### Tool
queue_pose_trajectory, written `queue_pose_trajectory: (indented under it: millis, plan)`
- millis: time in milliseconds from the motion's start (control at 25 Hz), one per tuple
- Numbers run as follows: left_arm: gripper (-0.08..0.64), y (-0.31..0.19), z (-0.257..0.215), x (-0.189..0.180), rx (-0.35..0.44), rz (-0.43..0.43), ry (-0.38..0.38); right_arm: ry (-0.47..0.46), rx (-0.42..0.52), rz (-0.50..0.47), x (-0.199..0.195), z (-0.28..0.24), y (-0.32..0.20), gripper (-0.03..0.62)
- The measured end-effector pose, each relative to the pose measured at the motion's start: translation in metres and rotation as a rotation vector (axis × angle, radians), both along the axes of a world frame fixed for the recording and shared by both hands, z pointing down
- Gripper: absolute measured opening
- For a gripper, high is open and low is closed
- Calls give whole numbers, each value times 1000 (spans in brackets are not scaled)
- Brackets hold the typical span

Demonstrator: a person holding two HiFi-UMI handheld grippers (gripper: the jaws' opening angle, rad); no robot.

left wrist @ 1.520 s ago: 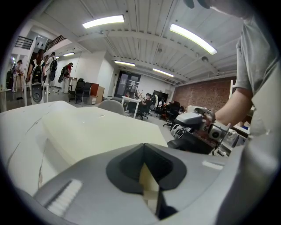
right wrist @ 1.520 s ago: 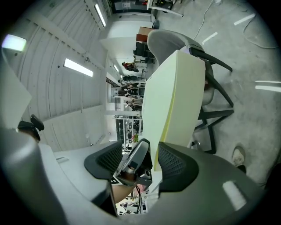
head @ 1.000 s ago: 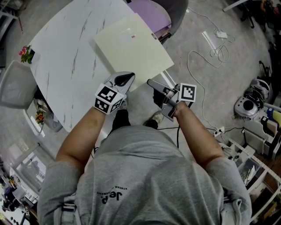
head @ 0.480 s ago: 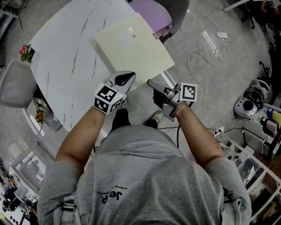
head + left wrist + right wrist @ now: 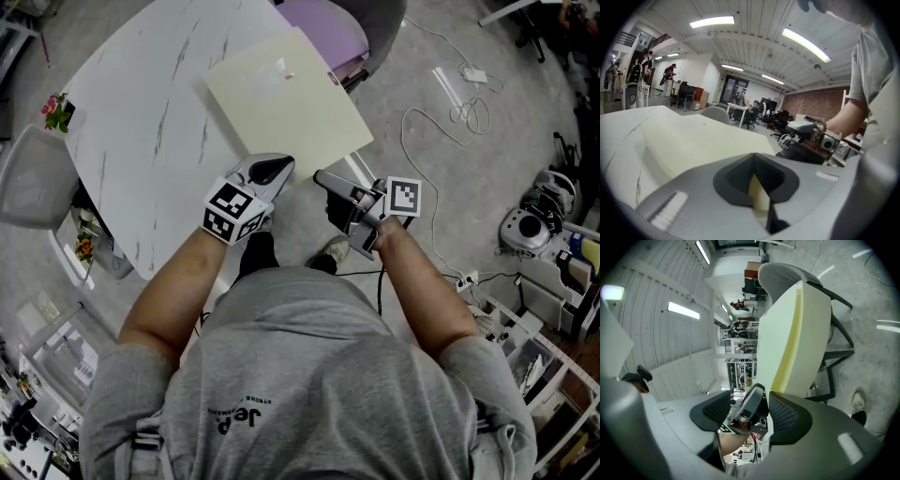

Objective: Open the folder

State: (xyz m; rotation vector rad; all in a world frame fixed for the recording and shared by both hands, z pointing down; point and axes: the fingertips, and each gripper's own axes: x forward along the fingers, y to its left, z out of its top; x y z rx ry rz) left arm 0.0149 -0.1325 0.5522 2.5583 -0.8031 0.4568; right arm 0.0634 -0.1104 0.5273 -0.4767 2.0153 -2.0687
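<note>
While hardly anything has shifted over the last second, the opening is judged to be paused at the grip, not yet under way. The white marbled worktop (image 5: 141,122) carries the pale cream folder (image 5: 286,103), which lies flat and closed at the near right corner, and its right part seems to jut past the edge. The left claw (image 5: 279,167) sits at the folder's near edge where it sat a moment ago, pressed together on a thin strip of it. The right claw (image 5: 322,176) hangs just beside it, off the worktop's corner, spread wide with nothing against its pads. Since the cover is raised in no frame, the lift is judged still to come.

The head view gives the layout but hides the pinch under the left gripper's body. Only the left gripper view shows the cream sliver (image 5: 757,193) caught between the shut jaws. Whether that is the top cover alone or the whole thickness cannot be told. The right gripper view, rolled on its side, adds the folder's long edge with a yellowish band. It also shows the left gripper framed between the spread jaws, well apart from them.
</note>
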Motion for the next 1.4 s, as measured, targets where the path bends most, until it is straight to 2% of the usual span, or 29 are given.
queue_pose_trajectory:
  millis: [200,360,440,680,760,840,920,1240,1400]
  plan:
    - [57,5,4,6,-11,35,-14,-19,-13,30,2,7,-3,259]
    - [57,8,9,4,-35,49,-15,4,-16,34,-6,15,-7,258]
    - [57,13,11,5,-44,64,-12,44,-24,58,-5,24,-10,218]
    - [57,21,14,13,-45,97,-14,168,-71,102,0,50,-16,16]
    - [57,21,14,12,-42,97,-15,189,-49,100,-3,50,-17,11]
    - [57,20,13,10,-43,91,-7,210,10,99,-6,45,-19,6]
    - [57,19,9,9,-41,82,2,243,115,94,-10,33,-21,5]
    - [57,17,-19,0,4,63,11,486,489,33,-17,-1,-22,5]
    - [57,8,-29,-14,45,9,-23,560,598,1,-23,-9,-17,5]
